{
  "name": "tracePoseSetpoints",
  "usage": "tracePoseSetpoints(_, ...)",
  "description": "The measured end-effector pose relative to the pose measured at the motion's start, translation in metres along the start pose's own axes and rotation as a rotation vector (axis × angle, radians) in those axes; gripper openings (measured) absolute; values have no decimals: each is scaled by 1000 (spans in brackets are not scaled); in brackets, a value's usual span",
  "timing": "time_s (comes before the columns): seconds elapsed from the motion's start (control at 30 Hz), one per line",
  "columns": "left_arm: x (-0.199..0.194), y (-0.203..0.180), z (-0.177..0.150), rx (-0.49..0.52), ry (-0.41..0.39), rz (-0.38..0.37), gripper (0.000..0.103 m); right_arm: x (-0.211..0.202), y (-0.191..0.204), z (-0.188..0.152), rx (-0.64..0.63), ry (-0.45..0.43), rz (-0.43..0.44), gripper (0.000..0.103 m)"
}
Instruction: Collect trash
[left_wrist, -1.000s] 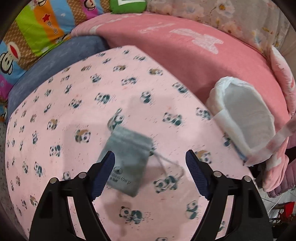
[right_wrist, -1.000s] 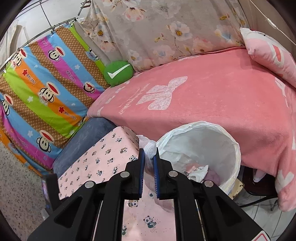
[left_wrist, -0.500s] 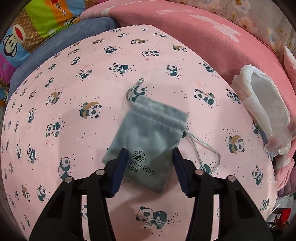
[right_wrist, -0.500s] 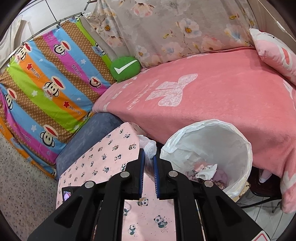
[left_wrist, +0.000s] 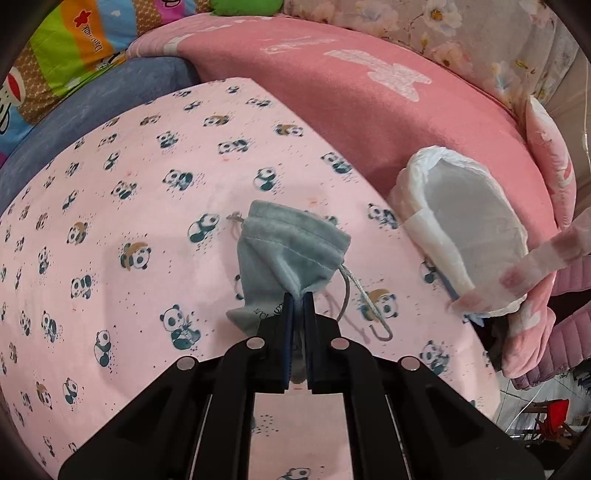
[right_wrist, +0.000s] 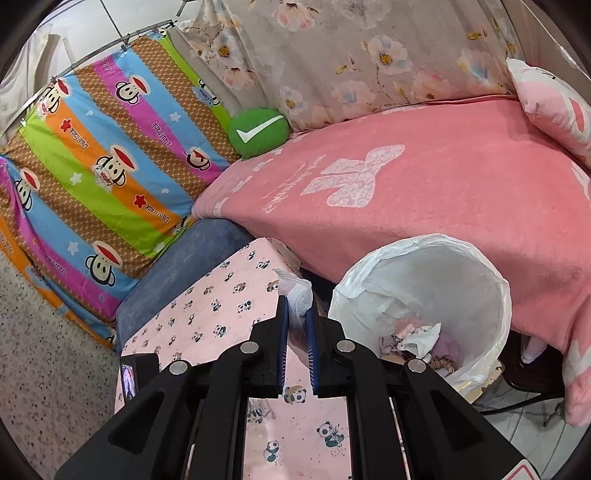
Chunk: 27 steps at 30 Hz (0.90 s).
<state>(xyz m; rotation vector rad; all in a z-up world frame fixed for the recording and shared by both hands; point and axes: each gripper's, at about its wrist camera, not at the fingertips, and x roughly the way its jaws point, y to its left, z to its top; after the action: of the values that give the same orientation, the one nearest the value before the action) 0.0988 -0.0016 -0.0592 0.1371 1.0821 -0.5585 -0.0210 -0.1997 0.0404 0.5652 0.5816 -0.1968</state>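
Note:
My left gripper (left_wrist: 297, 295) is shut on a grey velvet drawstring pouch (left_wrist: 288, 254), bunched and lifted off the panda-print table (left_wrist: 110, 221); its silver cord (left_wrist: 364, 299) trails to the right. My right gripper (right_wrist: 296, 308) is shut on a white crumpled tissue (right_wrist: 297, 291), held above the table's far edge, left of the white-lined trash bin (right_wrist: 421, 273). The bin holds crumpled trash (right_wrist: 417, 339). In the left wrist view the bin (left_wrist: 469, 221) stands at the table's right edge.
A bed with a pink blanket (right_wrist: 424, 184) lies behind the table and bin. A blue cushion (right_wrist: 184, 266) and a striped monkey-print quilt (right_wrist: 92, 166) are at the left. A green check-mark pillow (right_wrist: 258, 131) sits at the back. A phone (right_wrist: 129, 380) lies at the table's near left.
My left gripper closed on the grey pouch and lifted it, so it bunched up. My right gripper stayed shut on the tissue and shifted slightly near the bin.

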Motion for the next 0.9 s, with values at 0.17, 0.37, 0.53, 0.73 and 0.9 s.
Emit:
tracePoseSetpoints(0.17, -16, -37, 25, 54, -51, -61, 5, -10, -2, 6, 0, -32, -5, 11)
tracePoseSetpoints(0.37, -25, -85, 51, 134, -86, -127, 5, -20, -11, 19, 3, -77, -16, 11)
tracePoseSetpoints(0.53, -23, -119, 60, 198, -94, -162, 5, -24, -25, 31, 12, -96, -37, 11)
tracePoseSetpoints(0.73, -13, -143, 66, 235, -84, -177, 5, -26, -43, 41, 32, -86, -58, 11)
tracePoseSetpoints(0.9, -7, -155, 67, 249, -72, -185, 6, -26, -55, 42, 49, -77, -67, 11)
